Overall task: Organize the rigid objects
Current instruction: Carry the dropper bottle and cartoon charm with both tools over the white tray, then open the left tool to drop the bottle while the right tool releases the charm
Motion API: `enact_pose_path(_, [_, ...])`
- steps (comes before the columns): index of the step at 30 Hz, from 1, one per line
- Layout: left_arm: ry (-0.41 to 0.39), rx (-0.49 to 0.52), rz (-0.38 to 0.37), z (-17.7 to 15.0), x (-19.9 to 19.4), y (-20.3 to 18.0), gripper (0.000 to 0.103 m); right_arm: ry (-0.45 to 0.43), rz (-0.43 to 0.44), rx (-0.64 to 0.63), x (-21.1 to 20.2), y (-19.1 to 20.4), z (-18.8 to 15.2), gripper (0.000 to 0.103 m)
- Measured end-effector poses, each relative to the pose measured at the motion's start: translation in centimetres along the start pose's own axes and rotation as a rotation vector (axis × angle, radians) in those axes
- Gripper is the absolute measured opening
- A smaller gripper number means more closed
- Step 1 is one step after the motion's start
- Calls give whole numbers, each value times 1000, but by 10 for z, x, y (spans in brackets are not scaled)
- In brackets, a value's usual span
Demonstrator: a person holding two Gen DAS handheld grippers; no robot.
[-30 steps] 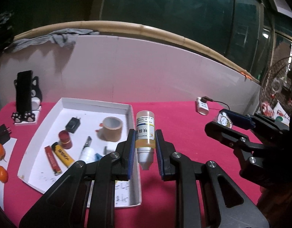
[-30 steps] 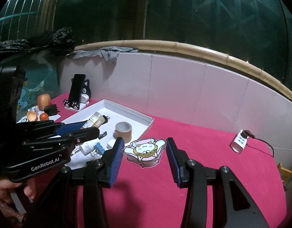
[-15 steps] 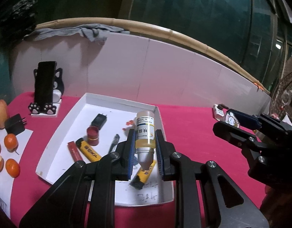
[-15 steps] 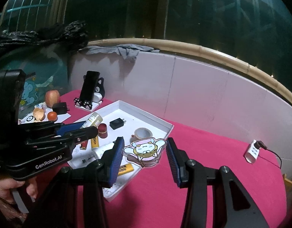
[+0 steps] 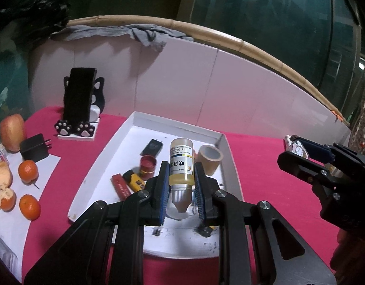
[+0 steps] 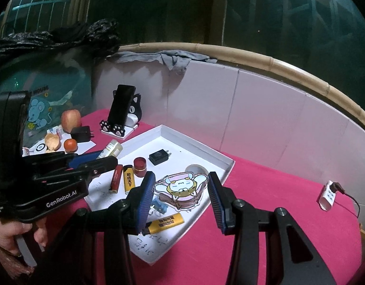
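Observation:
My left gripper (image 5: pixel 181 191) is shut on a yellow medicine bottle (image 5: pixel 181 166), nozzle toward the camera, held above the white tray (image 5: pixel 226 147). My right gripper (image 6: pixel 181 198) is shut on a flat cartoon acrylic figure (image 6: pixel 180 187), held over the tray's (image 6: pixel 196 144) right part. In the tray lie a tape roll (image 5: pixel 209 159), a red cap (image 5: pixel 148 163), a black plug (image 5: pixel 152 147), a yellow lighter (image 5: pixel 133 178) and a red lighter (image 5: pixel 120 186). The left gripper with its bottle (image 6: pixel 112 148) also shows in the right wrist view.
A black cat phone stand (image 5: pixel 81 104) with a phone stands at the back left. An apple (image 5: pixel 12 131), tangerines (image 5: pixel 28 171) and a black charger (image 5: pixel 34 147) lie at the left on white paper. A white power strip (image 6: pixel 327 193) lies at the right on the red tablecloth.
Both grippers have moved left, from over the red cloth to over the tray, each still holding its object. The tray now sits under both grippers.

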State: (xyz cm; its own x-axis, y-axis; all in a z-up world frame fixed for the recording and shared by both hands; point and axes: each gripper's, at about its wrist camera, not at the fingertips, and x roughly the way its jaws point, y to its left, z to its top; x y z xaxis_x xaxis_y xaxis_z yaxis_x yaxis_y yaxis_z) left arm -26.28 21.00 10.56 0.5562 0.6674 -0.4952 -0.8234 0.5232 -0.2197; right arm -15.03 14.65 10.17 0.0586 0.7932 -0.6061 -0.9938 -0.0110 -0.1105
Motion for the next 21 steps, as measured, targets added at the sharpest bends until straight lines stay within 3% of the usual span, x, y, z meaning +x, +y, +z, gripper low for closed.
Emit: enact_pose_path(21, [58, 32, 120, 3, 40, 37, 20, 71, 40, 14, 58, 17, 4, 45])
